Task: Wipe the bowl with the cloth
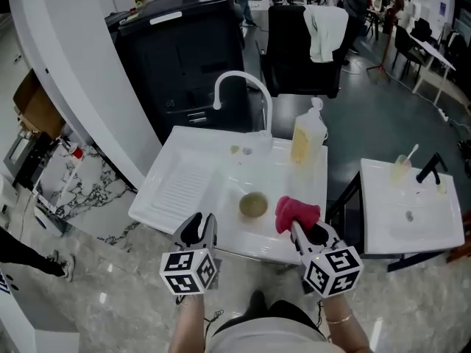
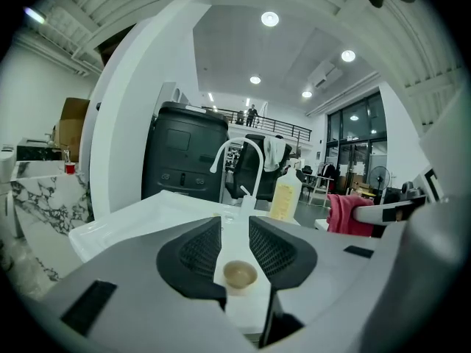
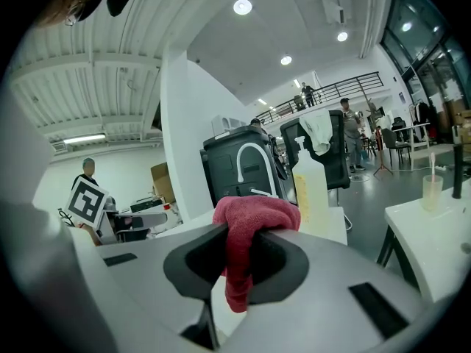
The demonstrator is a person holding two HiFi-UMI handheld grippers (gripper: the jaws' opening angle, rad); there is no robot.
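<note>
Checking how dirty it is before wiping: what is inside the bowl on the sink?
The bowl shows only a plain tan-olive inside, no object in it. The red cloth hangs in the right gripper beside it. Nothing covers the bowl, though stains are too small to tell.

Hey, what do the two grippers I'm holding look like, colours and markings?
The left gripper and the right gripper match: pale grey moulded bodies with black pads lining the jaws. Each carries a white cube printed with black square markers.
</note>
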